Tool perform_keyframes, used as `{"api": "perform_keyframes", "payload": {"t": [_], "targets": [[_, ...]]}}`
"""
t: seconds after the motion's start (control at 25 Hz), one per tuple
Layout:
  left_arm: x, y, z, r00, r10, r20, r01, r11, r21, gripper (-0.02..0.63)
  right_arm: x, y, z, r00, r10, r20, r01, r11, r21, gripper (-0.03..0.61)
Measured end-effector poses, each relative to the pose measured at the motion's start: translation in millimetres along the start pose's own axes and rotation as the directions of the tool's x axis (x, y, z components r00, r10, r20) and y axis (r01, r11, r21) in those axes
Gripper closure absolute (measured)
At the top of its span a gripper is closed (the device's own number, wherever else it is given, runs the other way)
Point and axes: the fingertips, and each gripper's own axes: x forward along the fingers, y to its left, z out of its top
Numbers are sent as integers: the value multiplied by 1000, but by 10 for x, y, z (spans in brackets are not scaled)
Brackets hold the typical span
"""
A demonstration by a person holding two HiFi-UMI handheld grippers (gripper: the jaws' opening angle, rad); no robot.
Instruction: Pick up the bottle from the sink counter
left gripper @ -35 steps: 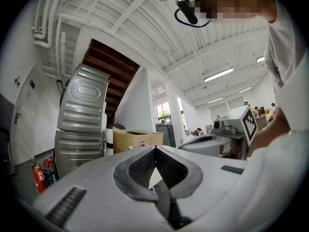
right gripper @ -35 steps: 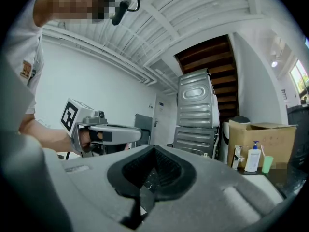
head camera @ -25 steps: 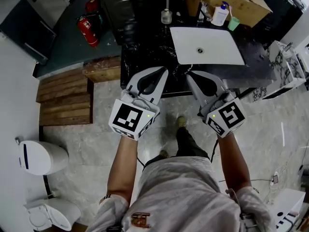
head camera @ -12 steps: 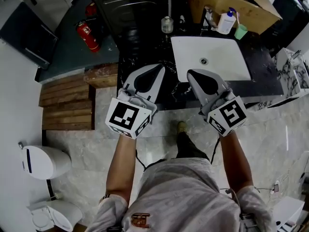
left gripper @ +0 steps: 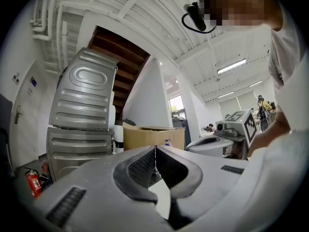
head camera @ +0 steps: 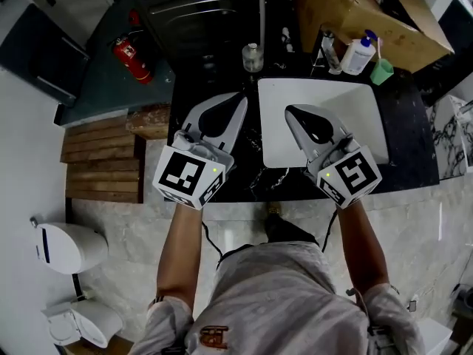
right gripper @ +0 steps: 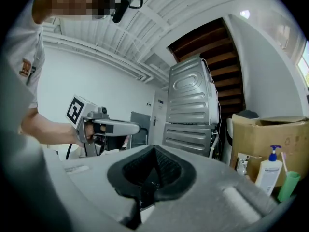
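A white pump bottle with a blue top stands at the sink's back right corner, beside a green cup. The right gripper view also shows the pump bottle, at its right edge. A small clear bottle stands on the black counter behind the sink's left corner. My left gripper is shut and empty over the counter, just left of the white sink. The right gripper is shut and empty above the basin. Both point level and are well short of either bottle.
A cardboard box sits behind the sink by the faucet. A grey washing machine stands at the back left, with a red fire extinguisher beside it. Wooden steps and a toilet are on the left.
The person has stepped closer to the counter. Both grippers moved forward from in front of its edge to above the counter and the sink. Both stayed shut.
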Motion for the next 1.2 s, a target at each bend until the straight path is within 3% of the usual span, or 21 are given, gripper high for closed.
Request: {"api": "perform_keyframes", "payload": {"t": [0.48, 0.64, 0.96, 1.2], "targets": [[879, 554, -170, 994, 83, -75, -82, 997, 14, 577, 453, -792, -166, 996, 91, -4, -90, 995, 40, 577], [1045, 735, -350, 987, 94, -130, -91, 996, 23, 516, 548, -928, -276, 996, 92, -17, -91, 994, 65, 577], [1389, 1030, -833, 969, 57, -239, -57, 998, 7, 327, 725, -1106, -515, 995, 70, -69, -64, 993, 94, 577], [1657, 1253, -1268, 942, 32, -335, -30, 1000, 11, 276, 848, -1205, -710, 992, 50, -115, -37, 993, 109, 577]]}}
